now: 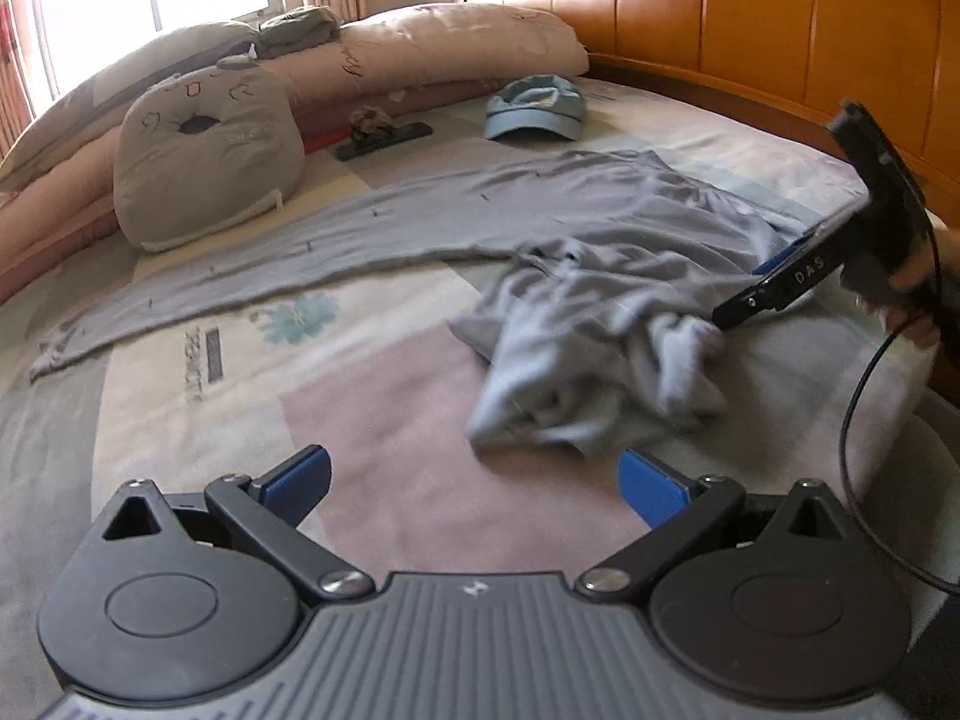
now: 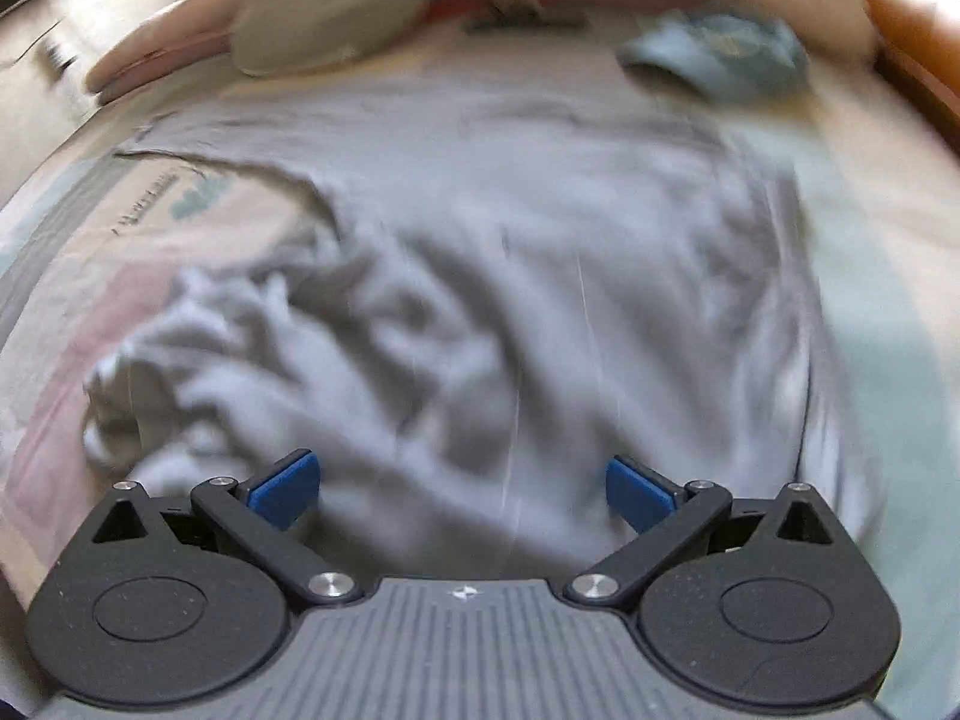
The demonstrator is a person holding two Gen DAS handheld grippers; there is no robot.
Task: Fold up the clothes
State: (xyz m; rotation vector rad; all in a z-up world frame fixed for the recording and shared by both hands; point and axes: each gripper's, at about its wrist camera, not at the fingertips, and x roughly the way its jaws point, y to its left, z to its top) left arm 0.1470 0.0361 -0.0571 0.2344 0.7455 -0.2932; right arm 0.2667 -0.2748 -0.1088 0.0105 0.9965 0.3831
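Note:
A grey long-sleeved garment [image 1: 600, 222] lies on the bed sheet [image 1: 372, 396]. One sleeve [image 1: 240, 276] stretches flat to the left, and the other part is bunched in a crumpled heap [image 1: 588, 360]. My left gripper [image 1: 474, 480] stands open just in front of that heap, with only sheet between its blue pads. My right gripper [image 1: 741, 294], held by a hand [image 1: 906, 300], hovers at the heap's right side. In the blurred right wrist view the right gripper [image 2: 462, 486] is wide open over the garment [image 2: 540, 270], with nothing pinched.
A grey cushion [image 1: 204, 162] sits at the back left, and a blue cap [image 1: 534, 111] lies behind the garment. Pillows [image 1: 462, 42] line the far side. A wooden headboard [image 1: 750, 18] runs along the right. A black cable [image 1: 858, 420] hangs from the right gripper.

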